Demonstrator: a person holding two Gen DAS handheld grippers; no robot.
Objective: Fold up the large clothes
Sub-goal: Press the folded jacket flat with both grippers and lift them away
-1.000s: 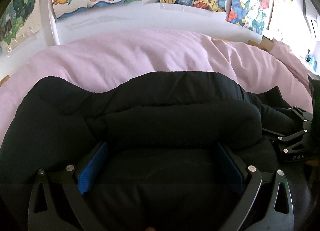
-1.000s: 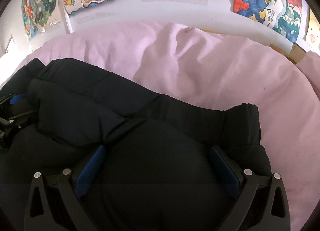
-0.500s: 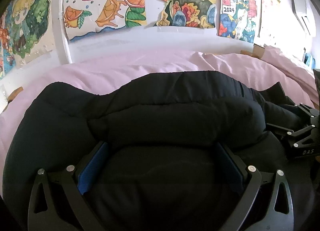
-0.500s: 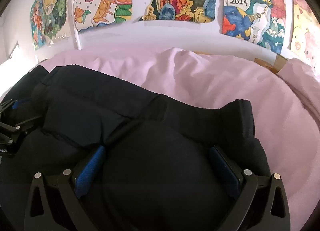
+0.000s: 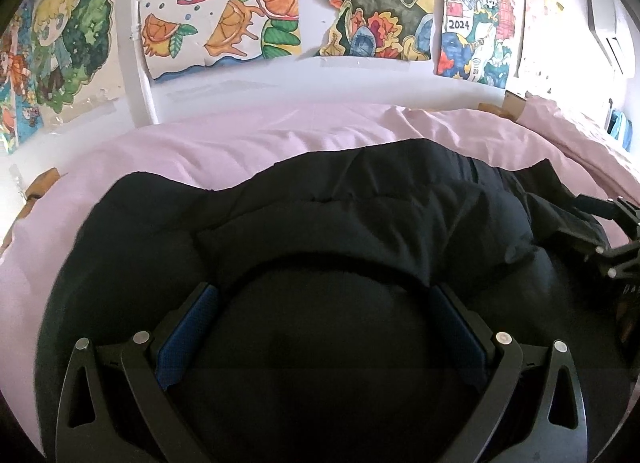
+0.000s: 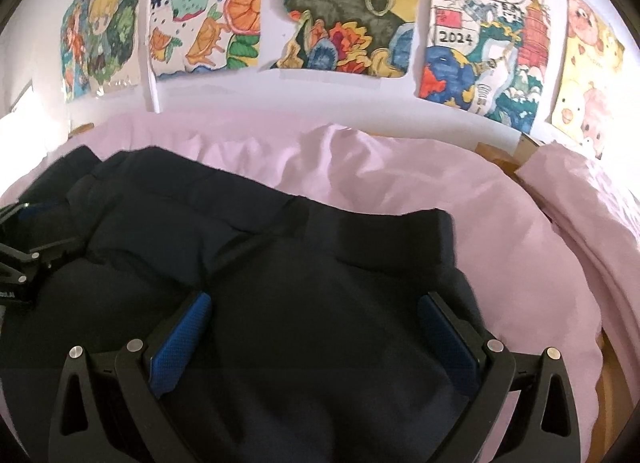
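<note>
Black puffy quilted jacket (image 5: 360,231): we have it bunched on the bed, filling the lower half of both wrist views.
Left gripper (image 5: 324,299): our blue-padded fingers (image 5: 188,327) stand wide, a thick mound of jacket bulging between them.
Right gripper (image 6: 316,305): also spread wide around a jacket fold; seen at 3 o'clock from our left wrist.
Pale pink bedsheet (image 6: 400,167): under the jacket, showing from 10 to 3 o'clock.
Colourful drawings (image 6: 332,11): taped on the white wall at 12 o'clock.
</note>
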